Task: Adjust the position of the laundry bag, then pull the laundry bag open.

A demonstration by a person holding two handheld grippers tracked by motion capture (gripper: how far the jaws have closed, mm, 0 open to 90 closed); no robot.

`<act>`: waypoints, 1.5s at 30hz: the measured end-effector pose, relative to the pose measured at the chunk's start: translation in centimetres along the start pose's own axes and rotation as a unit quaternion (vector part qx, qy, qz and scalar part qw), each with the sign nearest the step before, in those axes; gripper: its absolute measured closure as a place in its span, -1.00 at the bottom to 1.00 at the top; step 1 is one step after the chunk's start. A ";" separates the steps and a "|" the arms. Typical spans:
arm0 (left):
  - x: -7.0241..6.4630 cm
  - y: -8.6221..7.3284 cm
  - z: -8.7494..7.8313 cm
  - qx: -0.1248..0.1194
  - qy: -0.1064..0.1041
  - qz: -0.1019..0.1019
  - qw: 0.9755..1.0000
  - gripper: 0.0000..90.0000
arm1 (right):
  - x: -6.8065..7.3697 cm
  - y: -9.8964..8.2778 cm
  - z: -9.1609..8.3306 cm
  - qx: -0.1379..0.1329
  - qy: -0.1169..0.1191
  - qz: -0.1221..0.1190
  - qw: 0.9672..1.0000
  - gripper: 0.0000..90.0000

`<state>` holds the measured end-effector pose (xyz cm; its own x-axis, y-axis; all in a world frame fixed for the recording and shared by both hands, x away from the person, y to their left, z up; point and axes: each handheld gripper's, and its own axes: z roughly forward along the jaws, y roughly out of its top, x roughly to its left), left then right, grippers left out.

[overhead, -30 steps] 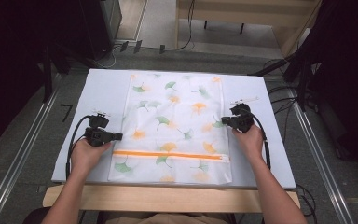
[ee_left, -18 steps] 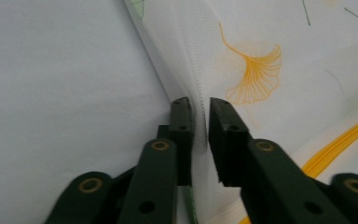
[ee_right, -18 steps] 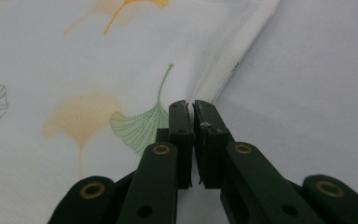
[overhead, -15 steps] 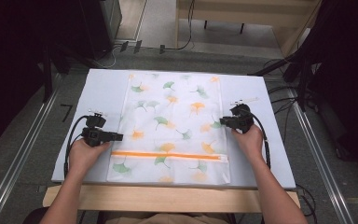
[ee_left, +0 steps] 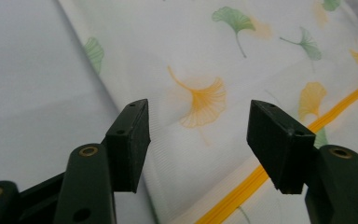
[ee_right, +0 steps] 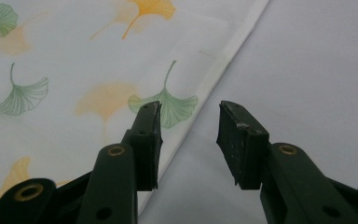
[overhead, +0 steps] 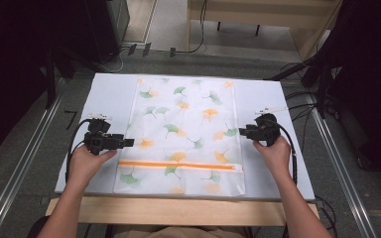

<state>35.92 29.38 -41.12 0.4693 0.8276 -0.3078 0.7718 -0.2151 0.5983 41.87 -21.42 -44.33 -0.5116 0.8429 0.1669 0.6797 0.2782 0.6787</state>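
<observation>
The leaf-print cloth bag (overhead: 186,134) lies flat at the centre of the surface (overhead: 287,104). Left claw (overhead: 129,143) and right claw (overhead: 242,132) have just been opening, nothing between them. Lift both clear of the side hems without dragging the fabric.

1. The left gripper (overhead: 129,143) sits at the lower left of the high view, held in the left hand (overhead: 85,163), its jaws pointing toward the frame's centre.
2. Its jaws have just been opening; in the left gripper view they stand wide apart with nothing between the pads (ee_left: 135,140).
3. The right gripper (overhead: 242,132) sits at centre right, held in the right hand (overhead: 274,151), pointing left.
4. Its jaws have just been opening too, parted with nothing between them.
5. Both forearms enter from the bottom edge.
</observation>
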 end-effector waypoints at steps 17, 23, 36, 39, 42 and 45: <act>-2.4 0.8 1.1 0.005 -0.027 0.038 0.999 -0.02 | 3.5 -2.9 -3.9 0.015 0.027 -0.040 0.999 0.33; -3.2 0.9 1.2 0.001 -0.026 0.057 0.998 0.03 | 4.4 -3.8 -4.4 0.011 0.046 -0.041 0.998 0.34; -4.5 1.8 2.3 0.002 -0.048 0.063 0.997 -0.18 | 4.9 -4.9 -4.5 0.022 0.049 -0.047 0.997 0.38; -4.9 1.9 2.7 0.006 -0.048 0.072 0.996 -0.19 | 5.0 -5.1 -4.5 0.027 0.049 -0.050 0.997 0.42; -5.2 2.1 2.9 0.007 -0.052 0.076 0.996 -0.20 | 5.1 -5.4 -4.4 0.030 0.048 -0.051 0.997 0.43; -5.5 2.2 3.2 0.009 -0.057 0.081 0.995 -0.21 | 5.1 -5.6 -4.4 0.031 0.048 -0.050 0.997 0.45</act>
<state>36.40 22.66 -40.43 0.6326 0.7177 -0.2911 0.6893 -0.3504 0.6341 33.15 -20.68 -44.08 -0.6248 0.7621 0.1694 0.6522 0.3902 0.6499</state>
